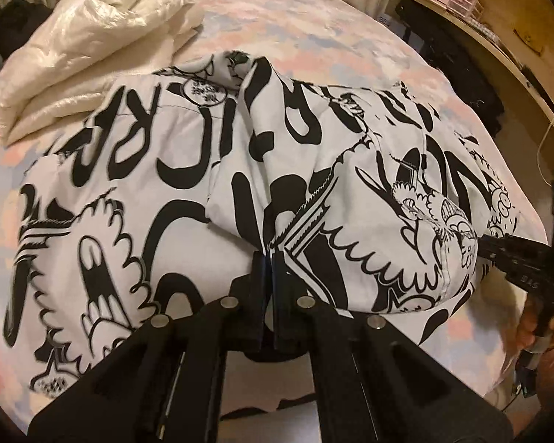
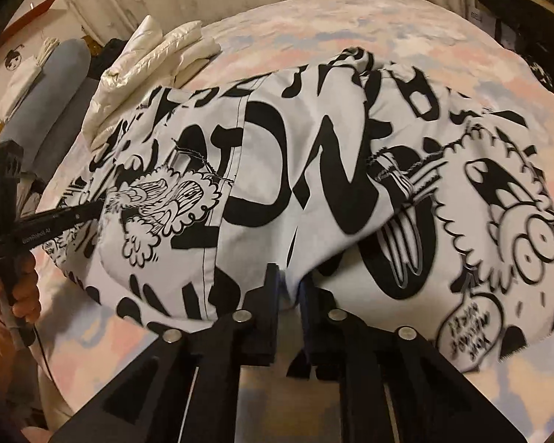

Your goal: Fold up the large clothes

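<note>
1. Garment (image 1: pixel 188 170): a large white cloth printed with black cartoon figures and lettering. It lies spread and partly folded across the middle of the bed, with one layer doubled over another along a ridge running up its centre.
2. Bed (image 1: pixel 314 37): covered by a sheet with a pale pink, blue and white pattern. It carries the garment and the quilt.
3. Quilt (image 1: pixel 92 48): a cream, glossy, puffed bundle, folded. It sits at the far left of the bed; its near edge touches, or is just overlapped by, the garment's far left corner.
4. Left gripper (image 1: pixel 271 258): pointing steeply down at the garment's near edge. Its two fingers are pressed together, with a fold of the printed cloth pinched between them.
5. Right gripper (image 2: pixel 288 280): also angled down at the near edge, at another part of the cloth. Its fingers stand a narrow gap apart, and a tuck of white cloth fills that gap, pressed by both pads.
6. Hand (image 2: pixel 14 295): in the right wrist view, a person's hand grasps the handle of the left gripper at the left edge, beside the bed. The tip of that gripper reaches into the cloth.
7. Shelf (image 1: pixel 498 37): a wooden board right of the bed, bearing small pink and blue boxes at its far end.
8. Cushion (image 2: pixel 55 85): a grey-blue roll, seen in the right wrist view beyond the bed's left side, near the quilt.
</note>
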A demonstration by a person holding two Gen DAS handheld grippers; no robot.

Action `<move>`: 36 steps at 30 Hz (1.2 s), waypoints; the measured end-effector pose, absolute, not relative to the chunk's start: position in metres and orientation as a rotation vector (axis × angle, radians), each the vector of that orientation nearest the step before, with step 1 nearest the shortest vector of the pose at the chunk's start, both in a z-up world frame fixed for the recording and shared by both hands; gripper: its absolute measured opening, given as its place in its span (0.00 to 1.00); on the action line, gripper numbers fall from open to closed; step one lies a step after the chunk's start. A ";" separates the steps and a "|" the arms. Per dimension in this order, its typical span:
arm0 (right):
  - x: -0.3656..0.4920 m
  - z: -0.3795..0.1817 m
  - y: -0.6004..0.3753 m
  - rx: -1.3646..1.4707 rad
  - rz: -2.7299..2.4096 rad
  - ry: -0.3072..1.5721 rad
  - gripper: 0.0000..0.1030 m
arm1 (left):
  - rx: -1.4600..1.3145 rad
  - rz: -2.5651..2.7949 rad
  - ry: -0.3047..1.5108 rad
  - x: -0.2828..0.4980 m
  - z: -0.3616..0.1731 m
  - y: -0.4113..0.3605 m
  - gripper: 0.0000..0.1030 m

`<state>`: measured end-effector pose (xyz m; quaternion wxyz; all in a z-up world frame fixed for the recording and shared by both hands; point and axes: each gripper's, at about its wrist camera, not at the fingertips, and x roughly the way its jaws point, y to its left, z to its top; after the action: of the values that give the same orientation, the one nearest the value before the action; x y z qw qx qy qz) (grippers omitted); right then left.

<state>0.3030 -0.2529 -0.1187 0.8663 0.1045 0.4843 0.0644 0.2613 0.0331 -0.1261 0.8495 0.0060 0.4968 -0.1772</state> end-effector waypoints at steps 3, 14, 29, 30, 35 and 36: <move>0.290 -0.100 -0.261 0.215 0.104 0.969 0.17 | 0.023 -0.320 1.014 0.251 -0.112 0.034 0.00; 0.301 -0.042 -0.220 0.117 0.120 0.770 0.51 | 0.008 -0.406 0.914 0.244 -0.090 -0.027 0.00; 0.330 -0.112 -0.218 0.134 0.101 0.970 0.47 | -0.111 -0.449 1.041 0.251 -0.151 -0.038 0.00; 0.332 -0.112 -0.217 0.130 0.098 0.975 0.47 | -0.111 -0.445 1.042 0.251 -0.150 -0.038 0.00; 0.338 -0.113 -0.219 0.151 0.095 0.998 0.47 | -0.022 -0.408 1.019 0.247 -0.139 -0.040 0.00; 0.337 -0.110 -0.220 0.157 0.100 0.999 0.47 | -0.002 -0.397 1.007 0.246 -0.134 -0.041 0.00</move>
<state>0.3369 -0.2204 -0.1104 0.8736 0.0754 0.4783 0.0480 0.2456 -0.0407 -0.1344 0.8571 -0.0011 0.4792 -0.1891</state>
